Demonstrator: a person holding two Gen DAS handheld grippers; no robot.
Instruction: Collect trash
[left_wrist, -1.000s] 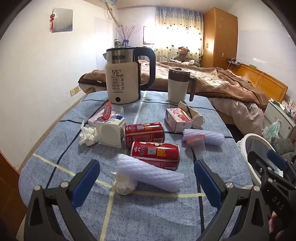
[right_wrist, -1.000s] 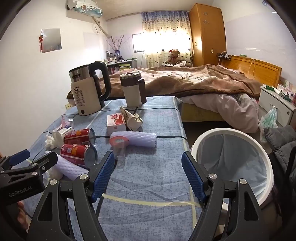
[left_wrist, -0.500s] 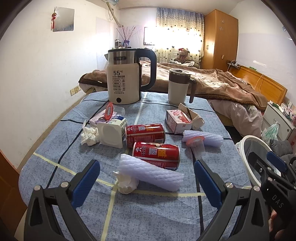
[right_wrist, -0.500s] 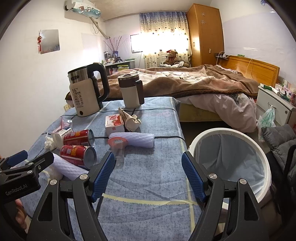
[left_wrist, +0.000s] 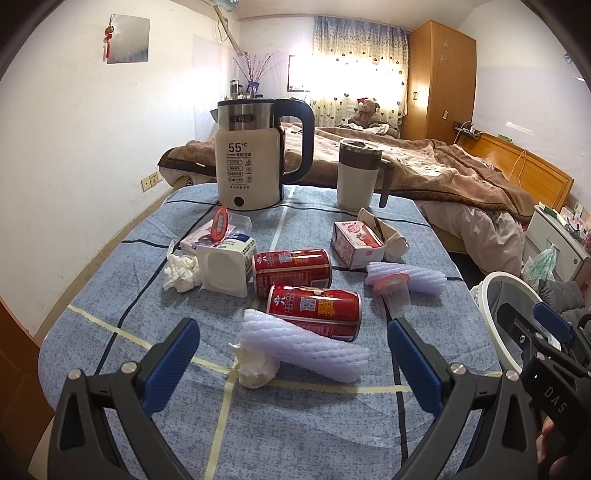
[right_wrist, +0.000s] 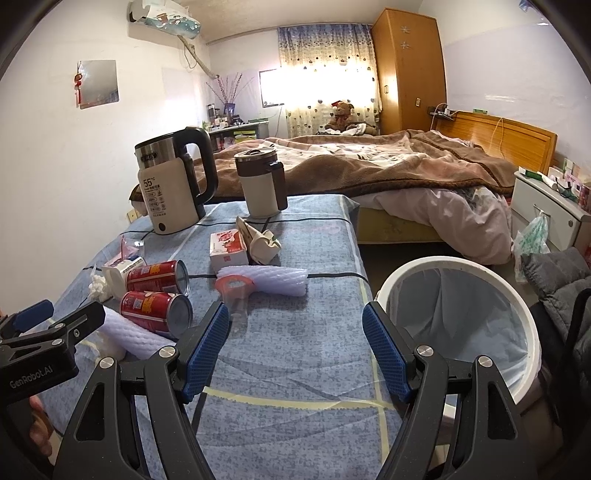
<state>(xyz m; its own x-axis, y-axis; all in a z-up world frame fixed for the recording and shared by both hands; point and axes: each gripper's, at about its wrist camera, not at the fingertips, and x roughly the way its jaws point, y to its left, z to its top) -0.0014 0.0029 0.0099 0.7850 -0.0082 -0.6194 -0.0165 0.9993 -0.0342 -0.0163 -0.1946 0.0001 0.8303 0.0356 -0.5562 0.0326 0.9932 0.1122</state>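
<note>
While both tongs, left (left_wrist: 291, 354) and right (right_wrist: 295, 347), gape empty, best to straddle the foam sleeve (left_wrist: 304, 345) at the bench's near edge, squeezing gently.

Left tool (left_wrist: 291, 354) in black plastic with angular triangular cut-outs, blue ribbed pads (left_wrist: 173, 363), silver screws at finger joints, right tool (right_wrist: 293, 347) matching, white "DAS" and "GenRobot.AI" lettering on tool sides, bare fingertip skin at frame edges

Glossy metal cans (left_wrist: 314, 308) (matt tablecloth (left_wrist: 110, 295))
</note>
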